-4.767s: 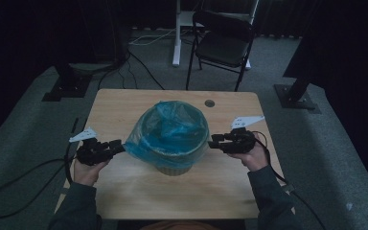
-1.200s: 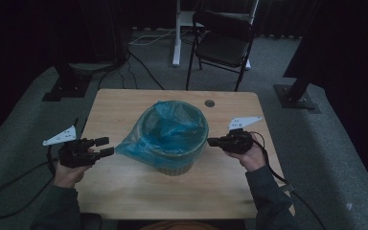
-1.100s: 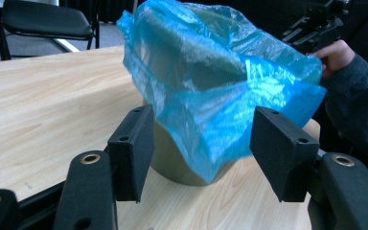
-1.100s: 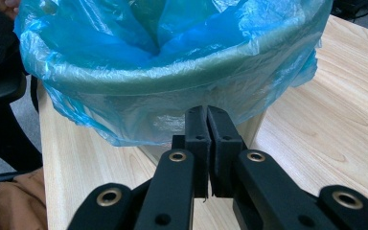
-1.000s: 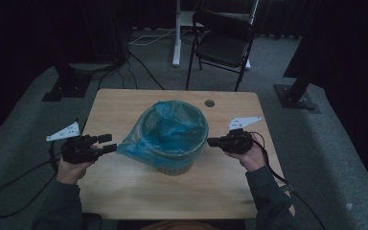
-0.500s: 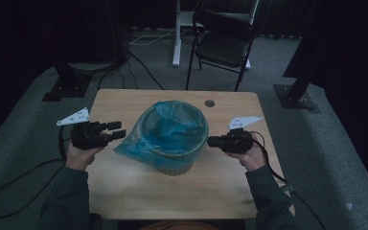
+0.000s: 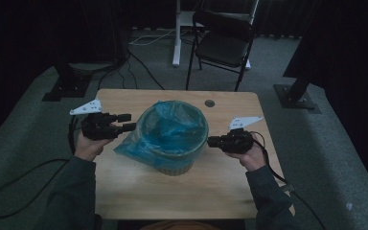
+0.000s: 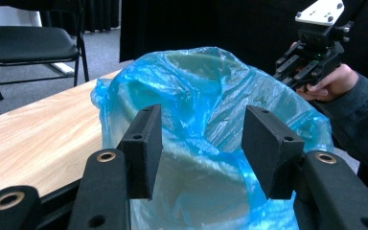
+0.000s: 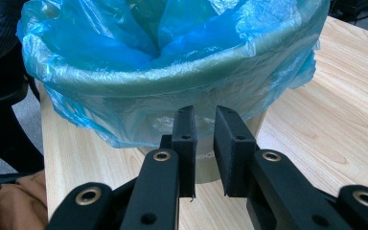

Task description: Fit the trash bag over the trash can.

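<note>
- A round, pale green plastic bin (image 7: 175, 163) stands near the middle of a rectangular light wooden table (image 7: 139, 196) with a visible grain and rounded corners.
- A thin, crinkled, translucent blue plastic bag (image 7: 172, 129) lines the bin; its mouth is folded down over the rim, and the film hangs in loose, glossy wrinkles around the outside wall.
- On the person's left the bag's skirt flares out in a slack, pointed flap (image 7: 127, 146) that reaches down to the tabletop.
- The left gripper (image 7: 127, 122), matte black with flat rectangular pads, hovers just beside the bag's left edge; in the left gripper view (image 8: 199, 148) its jaws stand wide apart, released, with the bag behind the gap and nothing pressed between the pads. Those jaws closed a little within the last second.
- The right gripper (image 7: 211, 141) sits at the bin's right side, level with the folded film; in the right gripper view (image 9: 203, 143) its pads show a narrow gap with nothing pinched, so it is released, just short of the bag's hanging edge. Its jaws have just been opening.
- A small round dark hole (image 7: 210, 103) lies in the table's far side.
- A black folding chair (image 7: 220, 43) with a padded seat stands on the grey carpet beyond the table.
</note>
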The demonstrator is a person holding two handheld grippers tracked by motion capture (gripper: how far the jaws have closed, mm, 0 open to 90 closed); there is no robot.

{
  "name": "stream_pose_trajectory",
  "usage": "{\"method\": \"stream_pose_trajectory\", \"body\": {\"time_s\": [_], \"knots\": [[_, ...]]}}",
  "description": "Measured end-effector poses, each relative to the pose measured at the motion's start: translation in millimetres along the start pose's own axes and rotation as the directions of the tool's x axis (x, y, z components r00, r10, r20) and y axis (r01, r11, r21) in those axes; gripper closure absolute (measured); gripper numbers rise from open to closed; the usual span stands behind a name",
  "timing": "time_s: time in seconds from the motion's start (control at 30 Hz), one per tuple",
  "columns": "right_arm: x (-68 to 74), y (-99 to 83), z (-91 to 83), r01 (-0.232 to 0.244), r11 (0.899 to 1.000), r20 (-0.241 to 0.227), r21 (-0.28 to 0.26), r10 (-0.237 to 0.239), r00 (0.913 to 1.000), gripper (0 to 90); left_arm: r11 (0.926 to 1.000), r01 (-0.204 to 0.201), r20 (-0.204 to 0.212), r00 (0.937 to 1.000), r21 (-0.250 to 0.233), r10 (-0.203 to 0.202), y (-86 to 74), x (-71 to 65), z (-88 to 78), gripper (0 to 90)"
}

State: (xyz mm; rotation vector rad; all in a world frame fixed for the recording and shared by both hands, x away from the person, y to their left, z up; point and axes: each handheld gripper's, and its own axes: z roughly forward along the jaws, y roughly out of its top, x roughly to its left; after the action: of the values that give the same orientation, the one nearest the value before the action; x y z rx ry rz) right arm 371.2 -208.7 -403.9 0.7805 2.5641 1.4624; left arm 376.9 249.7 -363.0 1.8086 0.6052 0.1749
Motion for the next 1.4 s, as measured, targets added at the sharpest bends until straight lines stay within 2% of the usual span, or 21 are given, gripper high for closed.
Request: {"method": "stream_pose_trajectory", "body": {"time_s": [0.87,1.0,1.4], "knots": [[-7.0,-2.4,3.6,-0.016,1.000,0.019,0.003,0.016,0.9997,78.0,0.9970,-0.057,-0.004,0.9983,0.053,0.058,41.2,4.0,37.4,51.5],[-7.4,-1.7,4.2,-0.015,1.000,0.017,0.005,0.015,0.9997,78.0,0.9938,-0.085,0.003,0.9964,0.072,0.085,56.2,0.4,52.5,51.5],[-8.5,-2.3,3.6,-0.016,1.000,0.012,0.005,0.016,0.9998,78.0,0.9867,-0.131,0.021,0.9914,0.096,0.129,80.2,-6.9,88.7,51.5]]}}
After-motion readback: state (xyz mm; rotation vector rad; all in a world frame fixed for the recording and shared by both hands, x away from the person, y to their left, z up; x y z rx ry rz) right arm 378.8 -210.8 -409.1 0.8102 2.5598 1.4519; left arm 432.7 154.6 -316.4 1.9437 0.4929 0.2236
